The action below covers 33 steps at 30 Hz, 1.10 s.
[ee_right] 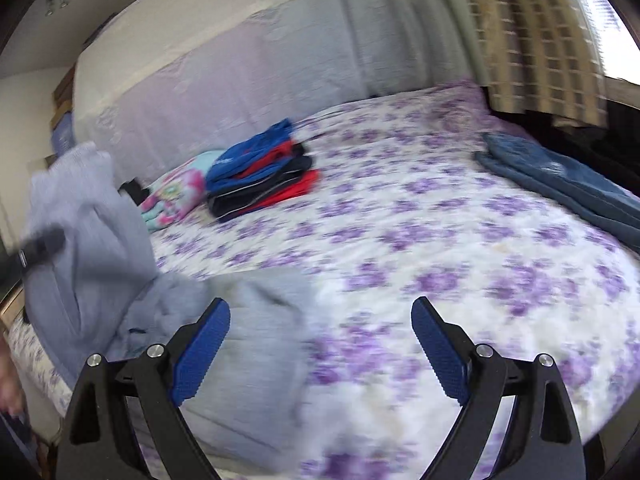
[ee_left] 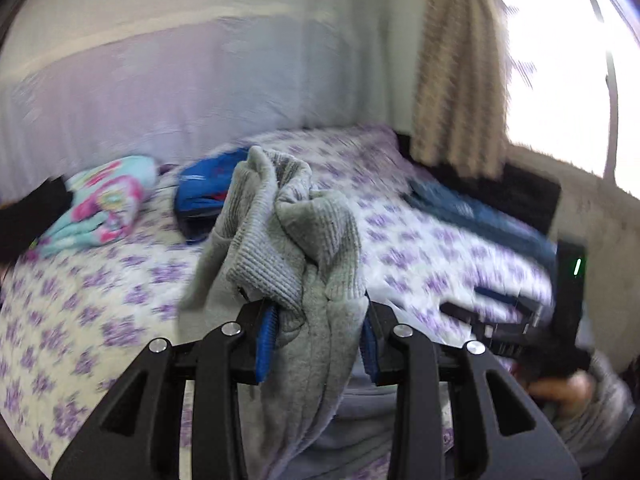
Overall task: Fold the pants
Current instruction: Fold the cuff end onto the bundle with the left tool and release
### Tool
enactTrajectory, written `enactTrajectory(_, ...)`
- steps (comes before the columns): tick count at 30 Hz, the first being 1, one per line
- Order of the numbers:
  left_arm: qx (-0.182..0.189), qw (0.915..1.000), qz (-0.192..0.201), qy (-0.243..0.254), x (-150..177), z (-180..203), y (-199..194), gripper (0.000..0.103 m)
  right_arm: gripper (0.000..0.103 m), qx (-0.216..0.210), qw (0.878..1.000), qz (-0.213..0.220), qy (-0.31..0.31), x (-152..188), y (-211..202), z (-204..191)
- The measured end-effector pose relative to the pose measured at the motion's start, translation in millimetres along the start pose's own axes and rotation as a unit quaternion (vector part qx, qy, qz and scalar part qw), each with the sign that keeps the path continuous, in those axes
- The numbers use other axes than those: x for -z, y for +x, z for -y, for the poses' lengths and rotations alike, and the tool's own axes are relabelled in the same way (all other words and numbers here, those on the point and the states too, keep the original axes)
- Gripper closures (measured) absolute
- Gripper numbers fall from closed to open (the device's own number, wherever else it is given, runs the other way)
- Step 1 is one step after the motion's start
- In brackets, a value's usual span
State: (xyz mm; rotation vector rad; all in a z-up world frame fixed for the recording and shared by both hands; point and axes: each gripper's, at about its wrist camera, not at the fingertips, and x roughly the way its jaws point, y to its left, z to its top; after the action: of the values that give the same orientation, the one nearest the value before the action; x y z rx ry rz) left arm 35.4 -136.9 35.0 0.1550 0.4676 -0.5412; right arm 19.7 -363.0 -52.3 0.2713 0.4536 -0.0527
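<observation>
Gripping a bunched ribbed end of the grey pants (ee_left: 288,240), the left tongs (ee_left: 316,340) hold soft, limp fabric; the right tongs (ee_right: 320,344) gape wide, empty. Best hold: the flat hem.

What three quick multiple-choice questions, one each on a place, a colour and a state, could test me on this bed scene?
1. Where is the folded stack?
A. On the bed's far side, near the wall
B. On the floor
C. On the windowsill

2. What colour are the pants held up?
A. Red
B. Grey
C. Green

3. How is the right gripper?
A. Shut on jeans
B. Shut on a pillow
C. Open, holding nothing

Answers: 1 A, the stack lies on the bed near the wall. 2 B, grey cloth hangs in the left gripper. 3 C, its pads stand apart over bare sheet.
</observation>
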Motion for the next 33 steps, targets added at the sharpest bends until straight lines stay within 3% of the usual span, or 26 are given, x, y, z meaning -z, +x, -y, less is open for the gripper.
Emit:
enactTrajectory(4,0.031,0.9955,-0.059,0.068,38.6,70.6,60.4,0.070,0.011,0.042,0.999,0.006,0.030,2.2,-8.5,37.1)
enactTrajectory(7,-0.001,0.9918,-0.036,0.123,64.4,103.2,70.3,0.068,0.010,0.053,0.997,0.006,0.047,5.9,-13.6,50.5)
enactTrajectory(9,-0.008,0.9880,-0.020,0.153,74.1,109.8,66.9,0.059,0.010,0.049,0.998,0.011,0.047,3.5,-15.5,50.0)
enactTrajectory(12,0.030,0.9903,-0.017,0.135,70.6,102.9,55.3,0.043,0.011,0.007,0.998,0.029,0.052,-9.6,-25.3,39.2)
enactTrajectory(15,0.070,0.9929,0.002,0.096,61.5,83.7,29.8,0.039,0.011,-0.065,0.996,0.028,0.053,-30.8,-29.0,19.9)
enactTrajectory(18,0.078,0.9946,0.029,0.062,51.4,64.4,4.8,0.027,0.009,-0.101,0.994,0.015,0.033,-50.9,-22.4,-6.3)
enactTrajectory(19,0.072,0.9951,0.037,0.056,49.1,60.2,-0.5,0.020,0.009,-0.106,0.994,0.008,0.019,-55.1,-18.4,-17.2)
enactTrajectory(22,0.052,0.9974,0.035,0.034,43.1,45.1,4.4,0.018,0.008,-0.103,0.993,-0.013,-0.047,-60.8,-1.1,-54.7)
enactTrajectory(24,0.089,0.9960,-0.001,0.010,41.2,40.9,20.3,0.018,0.008,-0.081,0.992,-0.029,-0.093,-58.2,15.7,-73.1)
enactTrajectory(26,0.117,0.9917,-0.047,0.023,46.5,49.7,43.1,0.019,0.008,-0.055,0.992,-0.051,-0.105,-52.7,35.8,-74.7)
enactTrajectory(28,0.110,0.9886,-0.090,0.048,62.5,60.6,70.6,0.021,0.007,-0.028,0.991,-0.090,-0.096,-42.9,63.9,-60.7)
enactTrajectory(30,0.091,0.9899,-0.083,0.070,80.7,68.9,79.7,0.021,0.004,-0.008,0.989,-0.118,-0.088,-29.2,86.6,-42.7)
enactTrajectory(33,0.074,0.9880,-0.068,0.117,87.8,81.0,71.3,0.022,0.004,-0.073,0.986,-0.151,0.005,-23.9,105.9,-6.7)
